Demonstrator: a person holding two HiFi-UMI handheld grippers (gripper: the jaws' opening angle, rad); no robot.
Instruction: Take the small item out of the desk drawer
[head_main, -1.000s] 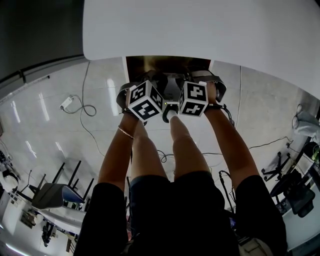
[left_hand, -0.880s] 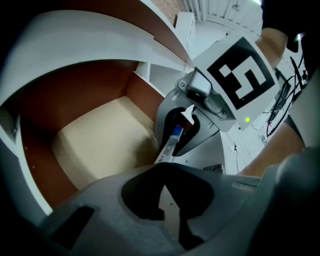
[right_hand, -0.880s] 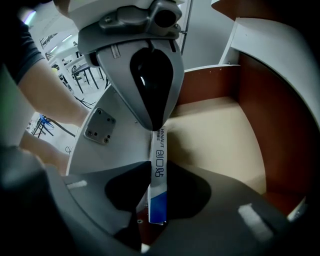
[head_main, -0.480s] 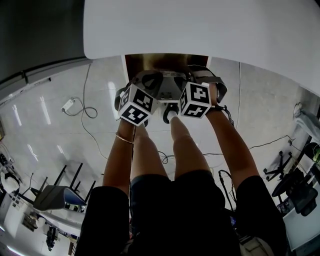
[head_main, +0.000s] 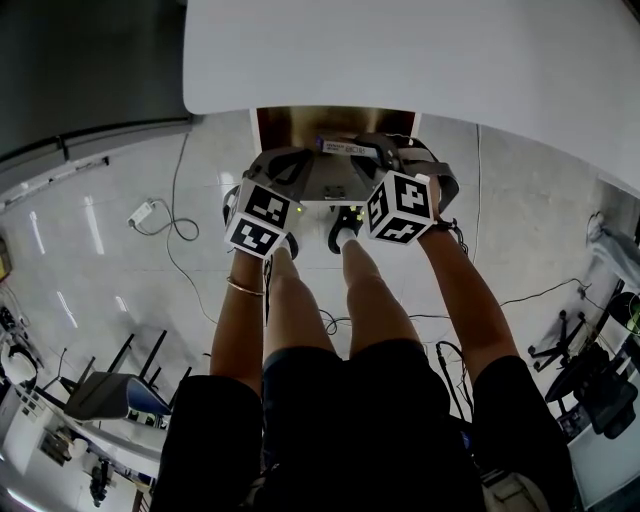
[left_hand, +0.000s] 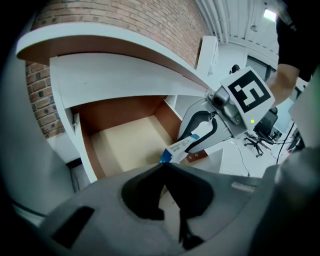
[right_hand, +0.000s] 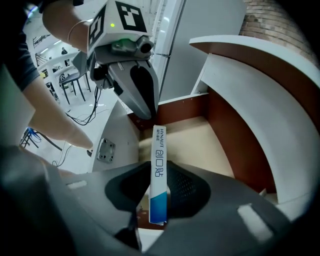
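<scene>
In the head view, we see the left gripper (head_main: 285, 168) and the right gripper (head_main: 380, 150) side by side over the open drawer (head_main: 285, 125), just under the edge of the white desk (head_main: 420, 50). The small box (head_main: 345, 146) hangs above the drawer's front. In the left gripper view, that gripper's jaws meet with nothing between them. In the right gripper view, the jaws clamp the white-and-blue box on its edge, clear of the drawer's floor.

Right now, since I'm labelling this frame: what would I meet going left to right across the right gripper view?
Metal plate → left tool → blue-and-white box → drawer's brown side wall → white desk panel.
</scene>
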